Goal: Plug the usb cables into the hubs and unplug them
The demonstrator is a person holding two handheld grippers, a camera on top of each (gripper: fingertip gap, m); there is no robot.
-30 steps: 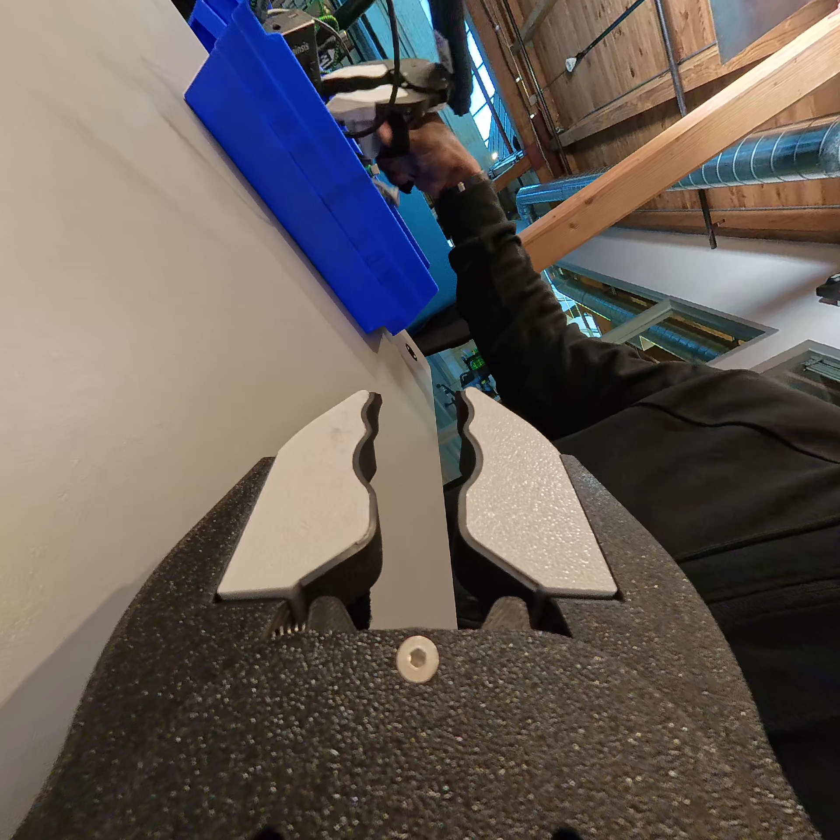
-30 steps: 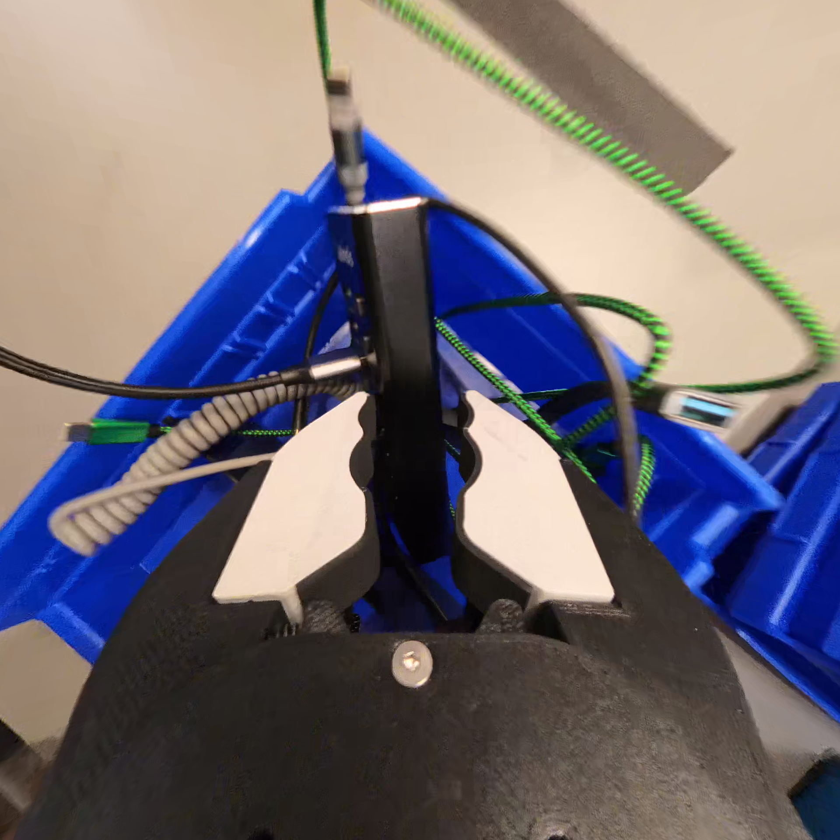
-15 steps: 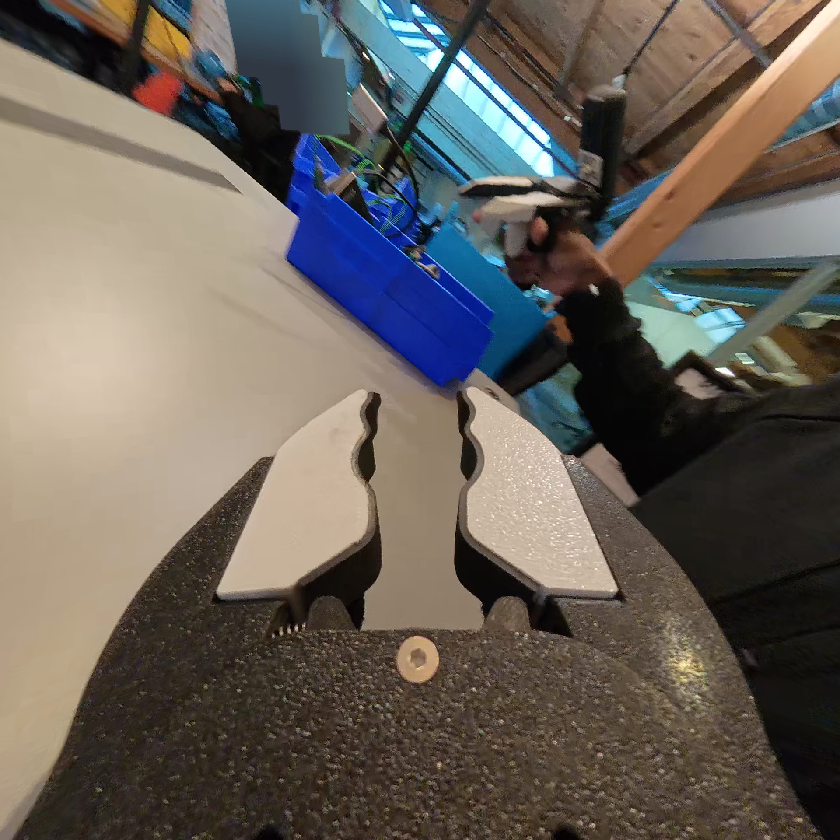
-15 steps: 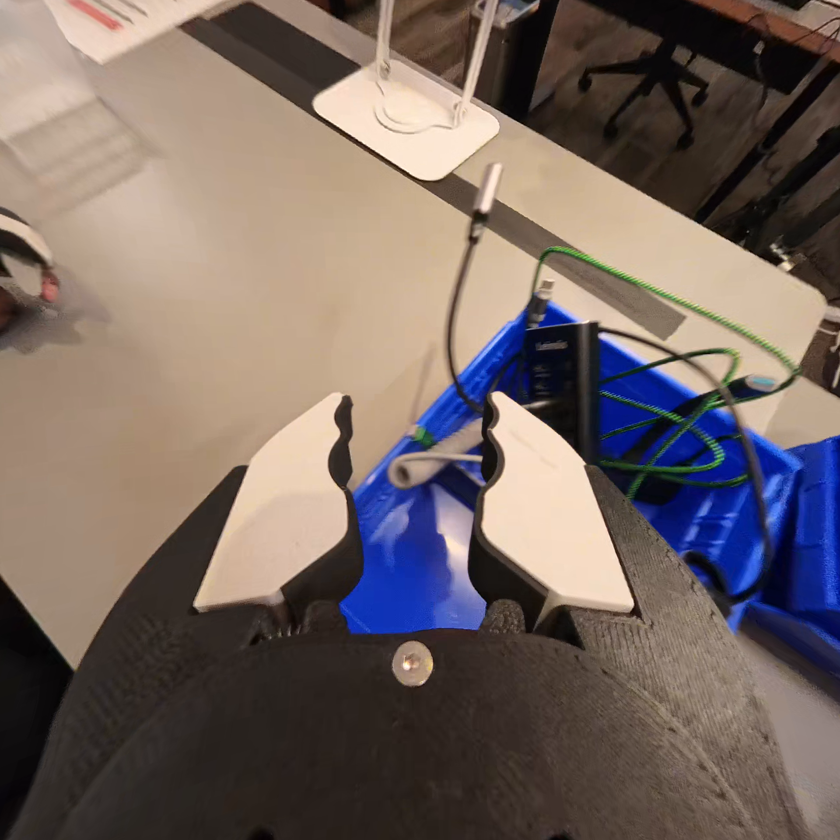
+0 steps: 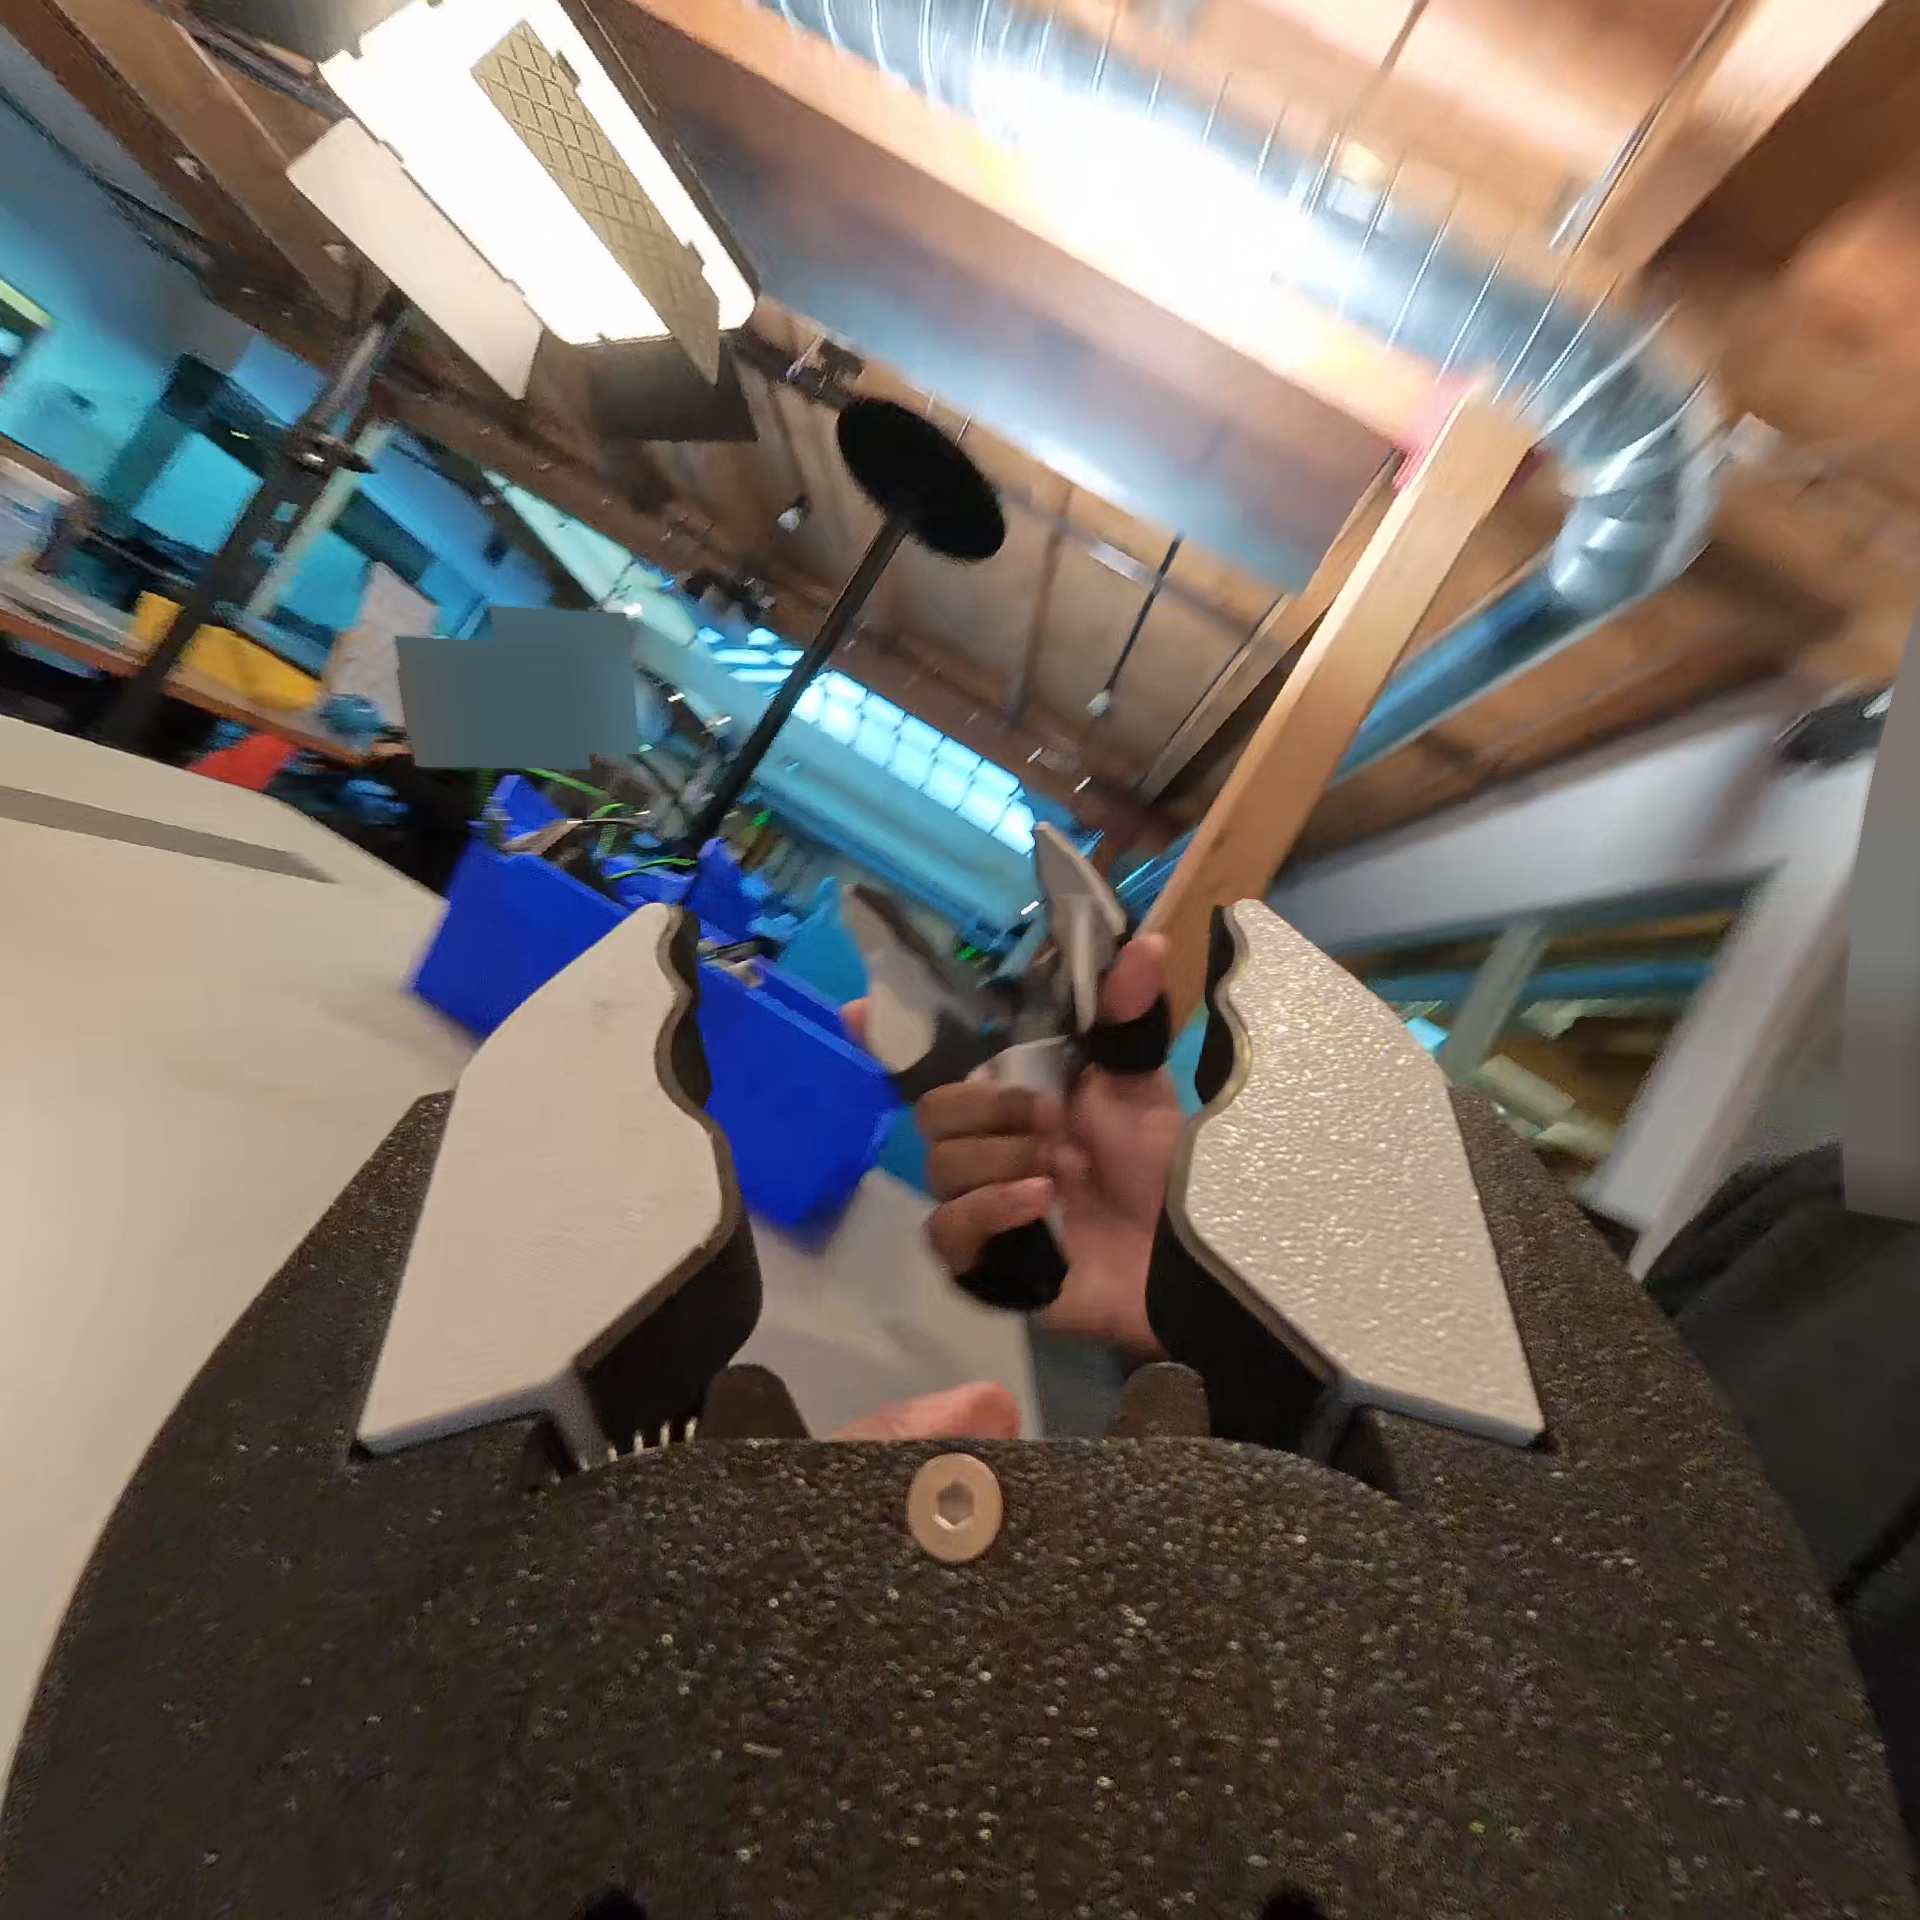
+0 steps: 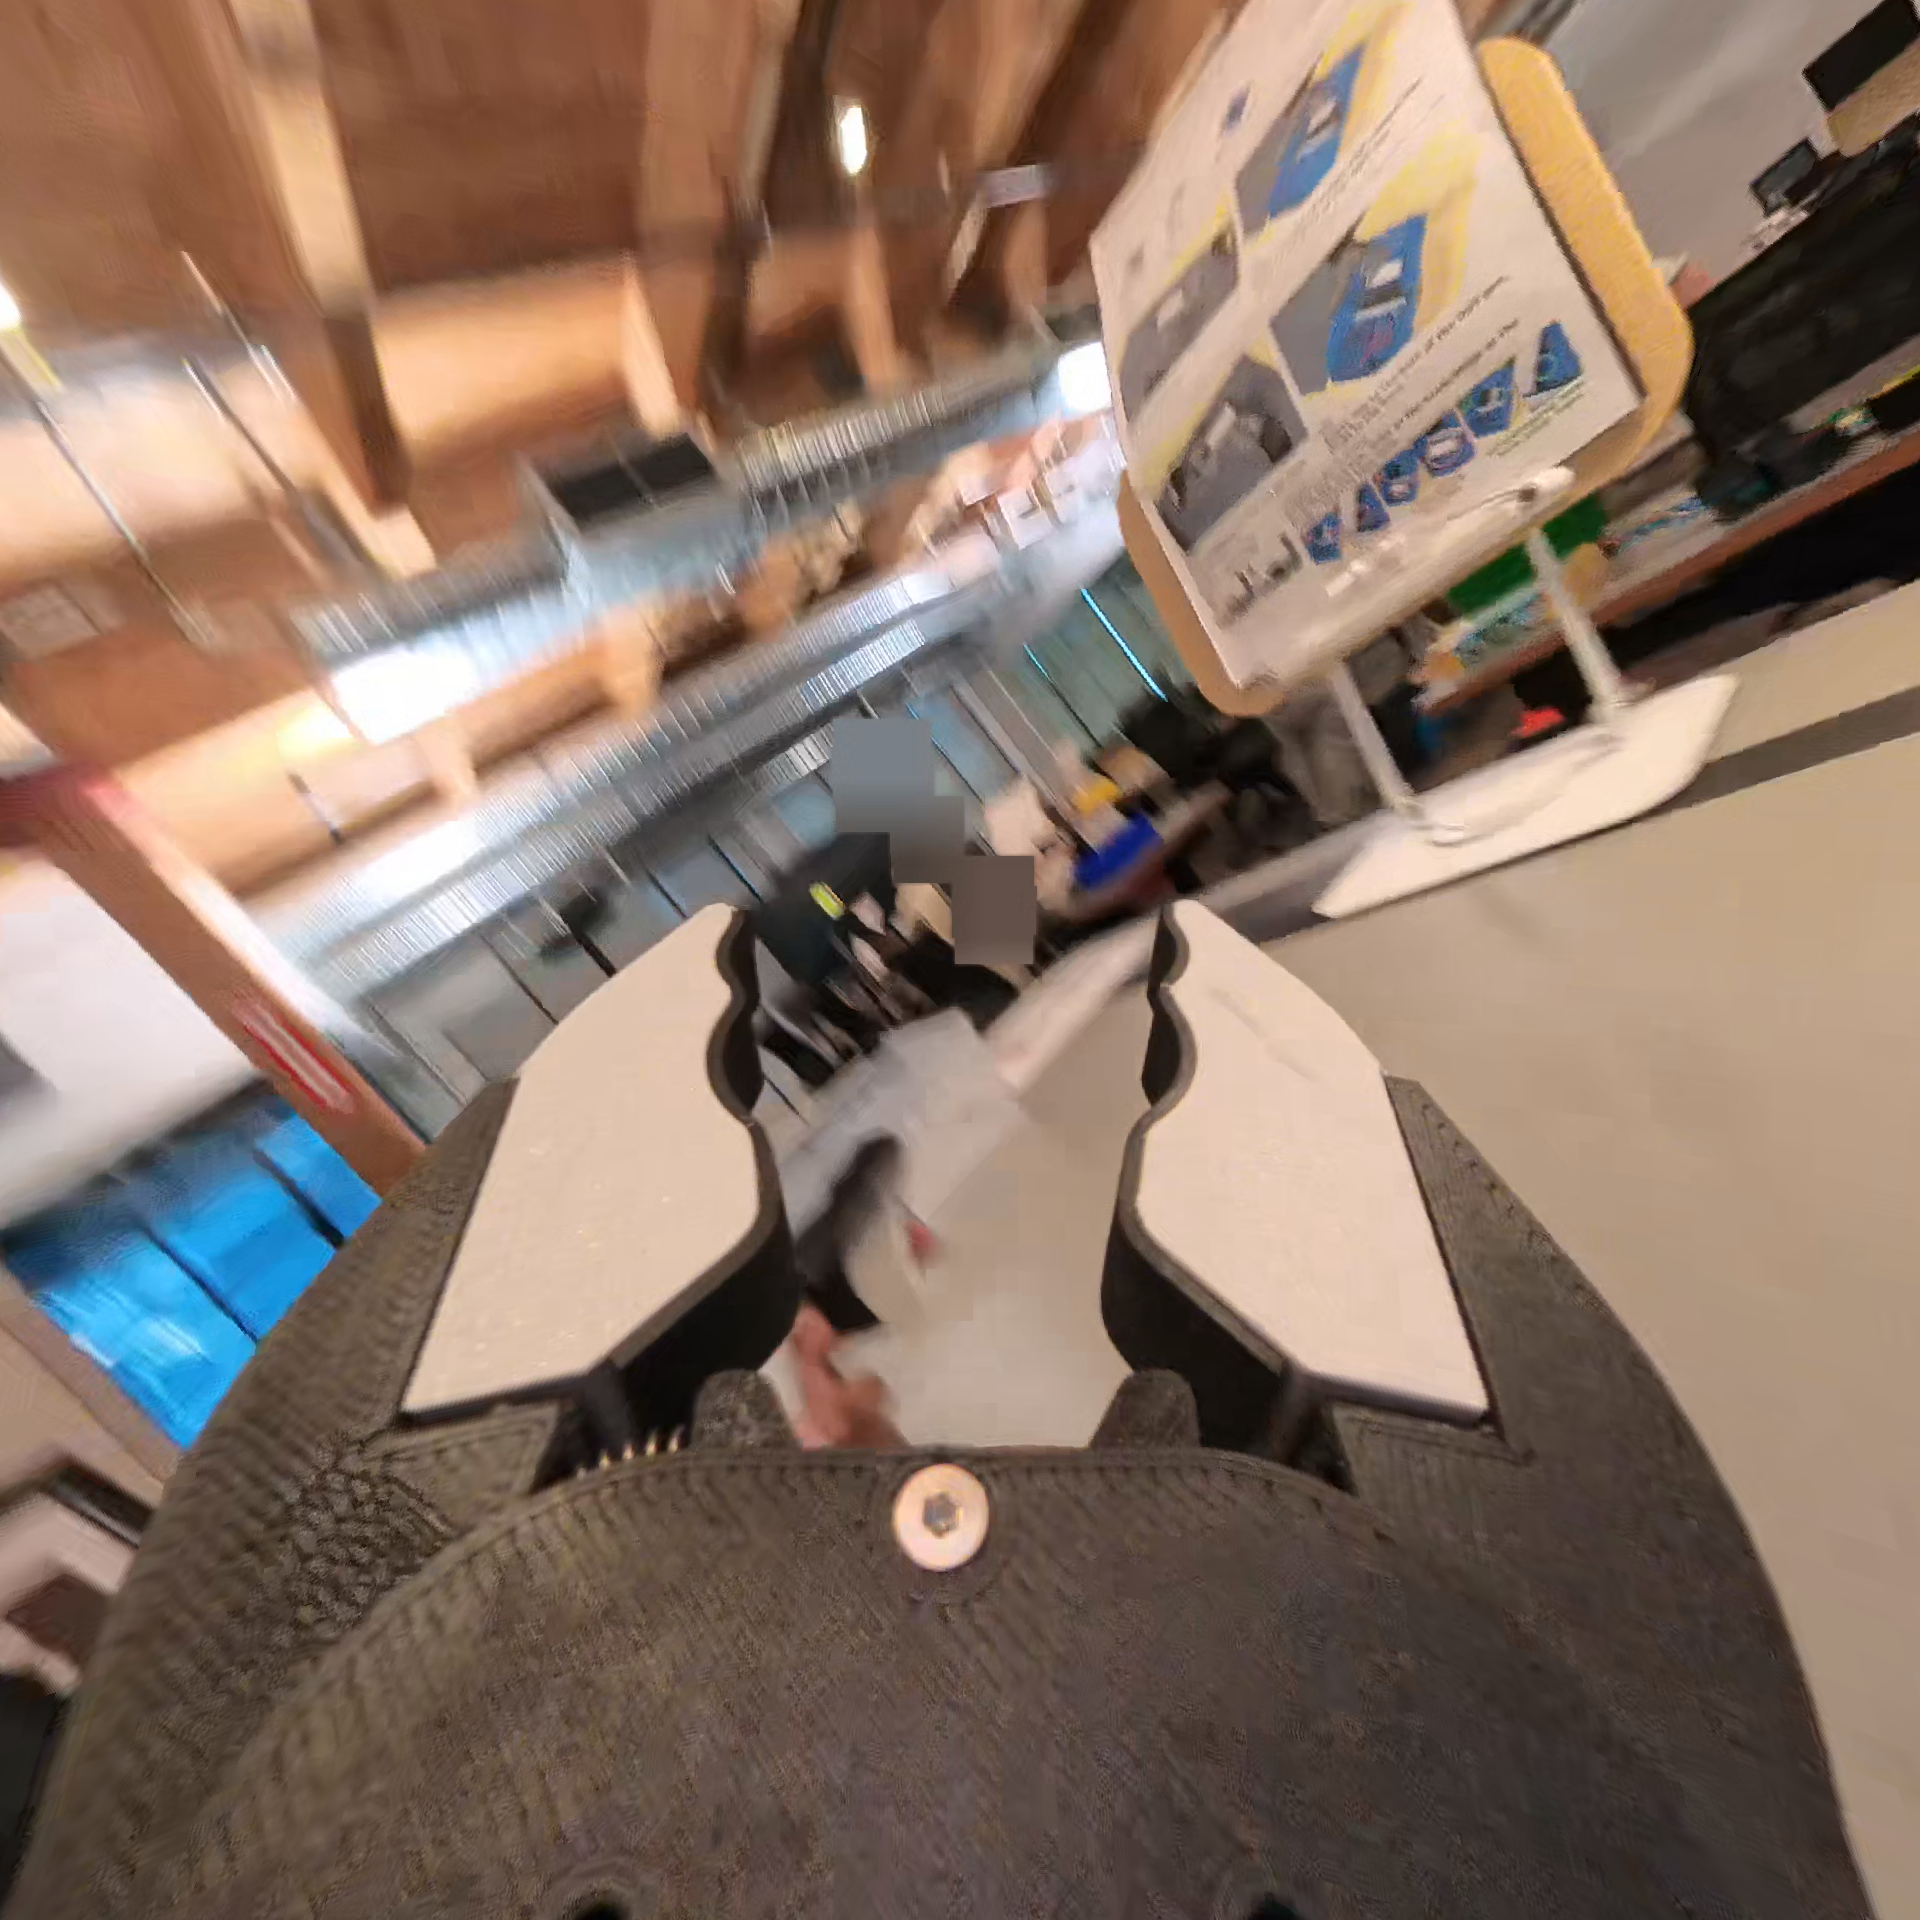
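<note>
Both grippers are raised off the grey table and face each other. My left gripper is open wide and empty. Beyond it the right gripper shows in a person's hand. The blue bin stands on the table behind, with green cables sticking out of it; I cannot make out a hub there. My right gripper is open and empty. A blurred grey shape, the left gripper, lies low between its fingers. No cable or hub shows in the right wrist view.
The grey table stretches to the right. A picture board on a white stand is at its far side. A lamp panel hangs overhead. Blurred blue boxes lie off to the left.
My right gripper let go of the black hub over the blue bin, opened and swung away from the bin. My left gripper opened wider and tilted up toward the right one.
</note>
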